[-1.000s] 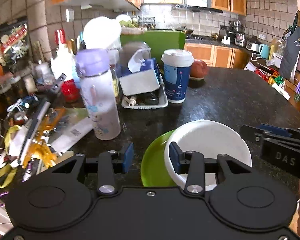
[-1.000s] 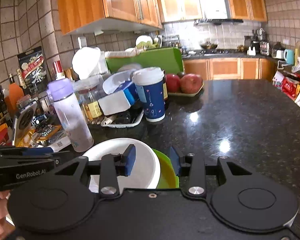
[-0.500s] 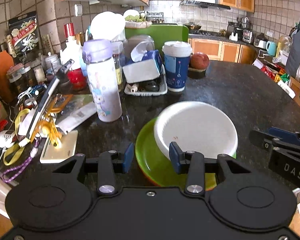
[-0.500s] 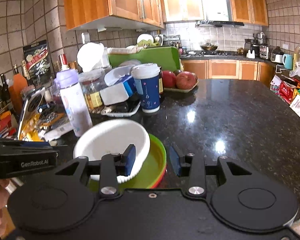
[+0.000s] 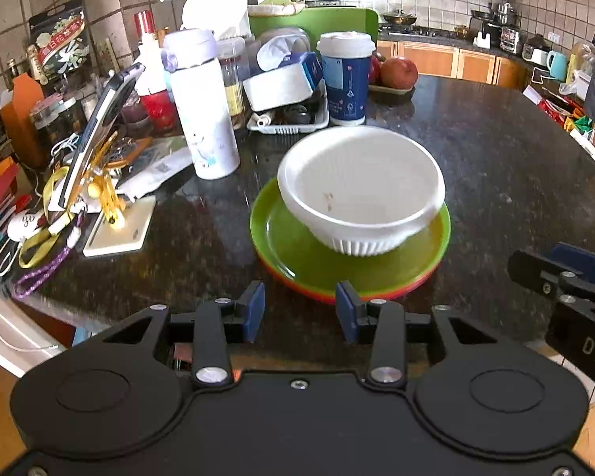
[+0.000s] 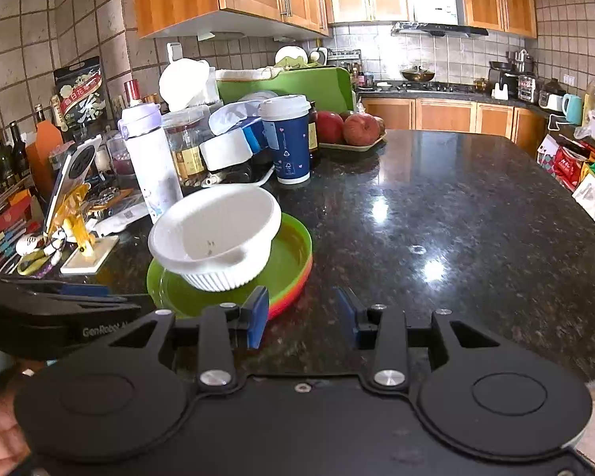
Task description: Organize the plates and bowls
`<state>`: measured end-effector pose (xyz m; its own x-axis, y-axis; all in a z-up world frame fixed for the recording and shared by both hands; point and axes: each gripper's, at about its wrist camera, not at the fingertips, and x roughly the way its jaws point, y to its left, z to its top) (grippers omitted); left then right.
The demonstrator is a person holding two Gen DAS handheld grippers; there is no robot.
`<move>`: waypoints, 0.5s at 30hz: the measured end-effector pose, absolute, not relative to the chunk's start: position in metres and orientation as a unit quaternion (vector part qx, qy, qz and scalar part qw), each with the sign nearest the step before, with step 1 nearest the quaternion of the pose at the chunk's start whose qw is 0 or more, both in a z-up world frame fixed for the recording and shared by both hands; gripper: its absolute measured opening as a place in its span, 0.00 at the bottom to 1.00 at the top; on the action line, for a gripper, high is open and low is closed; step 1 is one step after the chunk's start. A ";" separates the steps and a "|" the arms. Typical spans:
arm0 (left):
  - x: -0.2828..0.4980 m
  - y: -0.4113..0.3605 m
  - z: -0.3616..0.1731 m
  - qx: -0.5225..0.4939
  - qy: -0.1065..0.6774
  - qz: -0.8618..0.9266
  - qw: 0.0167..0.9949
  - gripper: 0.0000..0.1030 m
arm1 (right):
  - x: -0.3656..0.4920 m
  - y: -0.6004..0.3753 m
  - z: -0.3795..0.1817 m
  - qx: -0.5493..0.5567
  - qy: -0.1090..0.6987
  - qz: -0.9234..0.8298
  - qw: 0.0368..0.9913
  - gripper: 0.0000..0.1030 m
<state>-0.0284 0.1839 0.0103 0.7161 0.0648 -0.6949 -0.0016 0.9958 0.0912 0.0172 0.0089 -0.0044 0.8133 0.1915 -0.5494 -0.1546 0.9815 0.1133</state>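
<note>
White bowl (image 5: 361,188) on green plate (image 5: 297,254), water bottle (image 5: 202,107) and cup (image 5: 347,79) behind; both grippers' jaws apart, empty.

- White bowl (image 5: 361,194), ribbed at the base — faint reddish specks inside.
- Lime-green plate (image 5: 293,254) over an orange-red plate (image 6: 293,295).
- Black countertop (image 6: 456,218), speckled — glossy.
- Navy paper cup (image 5: 346,87), white lid.
- Both grippers black, blue pads (image 5: 254,309).

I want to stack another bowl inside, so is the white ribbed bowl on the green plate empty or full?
Nearly empty: the white ribbed bowl on the green plate shows a bare inside with only a few small specks.
</note>
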 end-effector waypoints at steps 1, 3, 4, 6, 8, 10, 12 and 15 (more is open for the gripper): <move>-0.031 0.183 0.010 0.043 0.376 0.019 0.925 0.48 | 0.013 0.008 -0.005 0.030 0.291 0.091 0.952 0.40; -0.038 0.180 0.011 0.043 0.375 0.020 0.926 0.48 | 0.009 0.007 -0.005 0.030 0.291 0.093 0.952 0.39; -0.040 0.178 0.011 0.042 0.373 0.020 0.927 0.48 | 0.006 0.006 -0.005 0.031 0.291 0.094 0.952 0.40; -0.046 0.176 0.013 0.041 0.369 0.019 0.928 0.48 | 0.002 0.003 -0.004 0.032 0.288 0.094 0.952 0.40; -0.050 0.173 0.015 0.040 0.365 0.016 0.930 0.48 | -0.003 0.001 -0.003 0.033 0.286 0.095 0.953 0.40; -0.053 0.170 0.016 0.042 0.362 0.015 0.931 0.48 | -0.006 0.000 -0.002 0.034 0.283 0.094 0.954 0.40; -0.055 0.168 0.017 0.044 0.359 0.016 0.932 0.48 | -0.010 -0.002 -0.001 0.034 0.279 0.094 0.955 0.40; -0.059 0.165 0.018 0.046 0.356 0.014 0.933 0.48 | -0.014 -0.003 0.000 0.036 0.275 0.095 0.956 0.39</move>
